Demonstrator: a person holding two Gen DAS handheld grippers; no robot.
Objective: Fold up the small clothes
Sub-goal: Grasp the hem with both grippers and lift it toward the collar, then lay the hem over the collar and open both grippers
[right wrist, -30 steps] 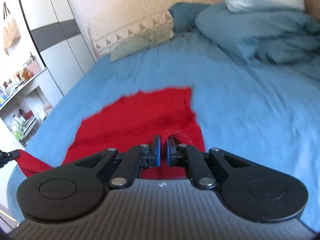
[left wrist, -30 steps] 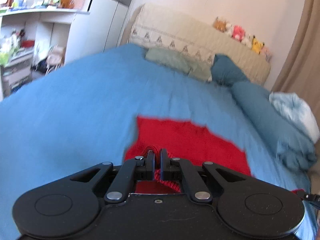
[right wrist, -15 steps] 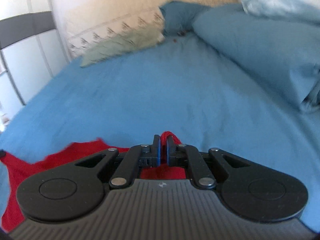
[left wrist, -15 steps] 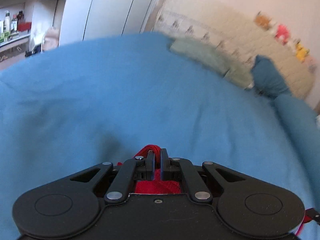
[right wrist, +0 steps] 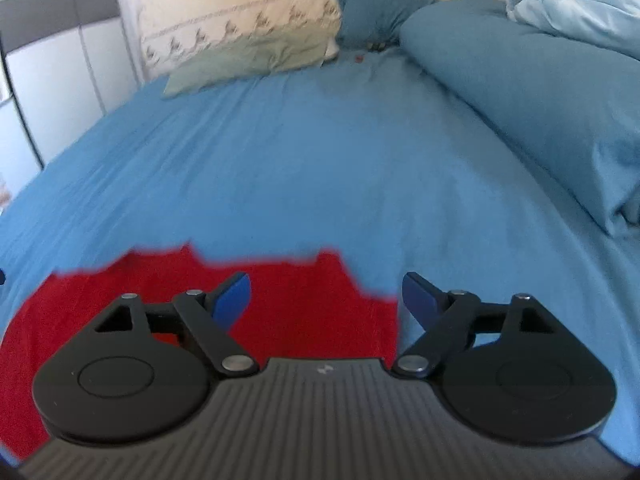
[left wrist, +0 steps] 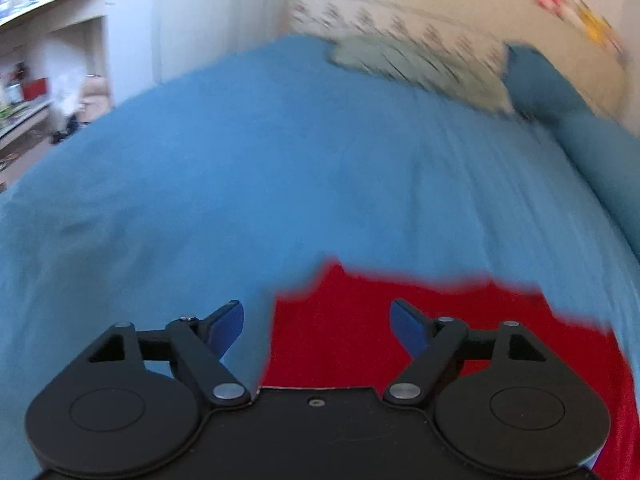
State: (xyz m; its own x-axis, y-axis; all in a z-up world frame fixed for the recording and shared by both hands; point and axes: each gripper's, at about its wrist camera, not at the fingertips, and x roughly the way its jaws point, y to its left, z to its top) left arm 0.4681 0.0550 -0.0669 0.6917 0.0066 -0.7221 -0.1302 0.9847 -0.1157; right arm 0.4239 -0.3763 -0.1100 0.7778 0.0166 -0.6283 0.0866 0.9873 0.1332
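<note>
A red garment [left wrist: 400,320] lies flat on the blue bed sheet [left wrist: 240,180]. In the left wrist view its far left corner sits just ahead of my left gripper [left wrist: 317,320], which is open and empty above it. In the right wrist view the red garment [right wrist: 300,300] lies under and left of my right gripper [right wrist: 326,298], which is open and empty, with its right finger over the bare blue sheet [right wrist: 320,160]. The near part of the garment is hidden by the gripper bodies.
A green pillow [right wrist: 248,60] and a dark blue pillow [right wrist: 372,8] lie by the headboard. A rolled blue duvet [right wrist: 520,92] runs along the right side. A white wardrobe [left wrist: 200,20] and shelves [left wrist: 40,60] stand left of the bed.
Both grippers were shut on the red garment's edge and carried it forward over itself. Now both have opened and let it go, and it lies on the bed.
</note>
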